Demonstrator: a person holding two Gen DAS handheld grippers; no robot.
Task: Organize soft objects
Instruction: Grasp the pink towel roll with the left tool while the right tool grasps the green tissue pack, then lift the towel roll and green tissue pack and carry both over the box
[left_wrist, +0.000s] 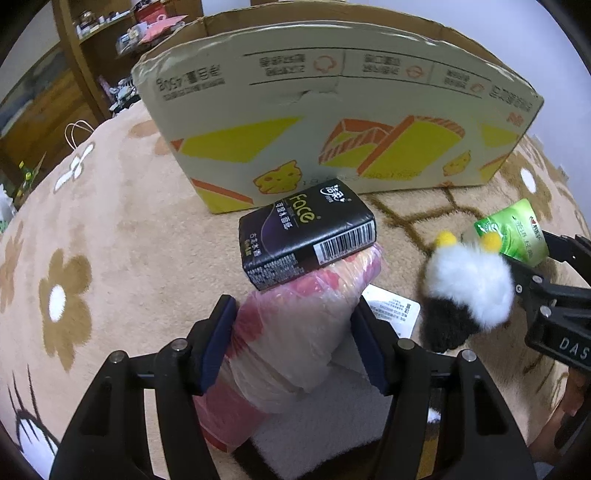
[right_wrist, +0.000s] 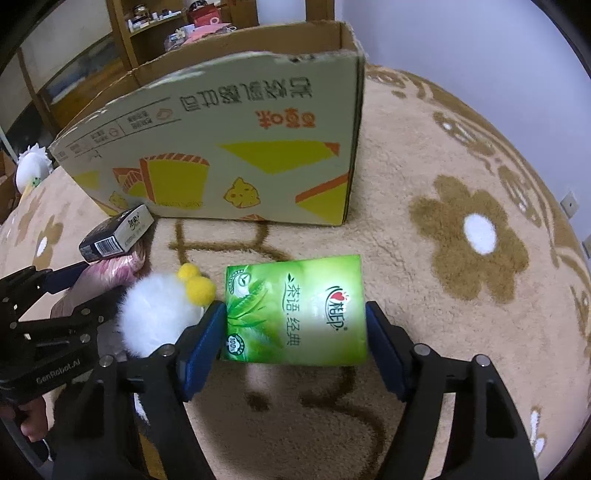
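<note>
Left gripper (left_wrist: 291, 343) clamps the pink plastic-wrapped bundle (left_wrist: 295, 332), black tissue pack (left_wrist: 306, 236) riding on top. Right gripper (right_wrist: 295, 339) squeezes the green tissue pack (right_wrist: 295, 310). Beige flowered carpet (right_wrist: 443, 184) underneath, cardboard box (right_wrist: 240, 147) ahead, wooden shelves (right_wrist: 155, 33) behind.

Green tissue pack (right_wrist: 295, 310), flower-patterned beige carpet (right_wrist: 461, 295).

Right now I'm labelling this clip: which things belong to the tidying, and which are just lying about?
Job: green tissue pack, pink wrapped bundle, black tissue pack, fluffy toy, cardboard box.
Lying about: white card, shelf clutter.
</note>
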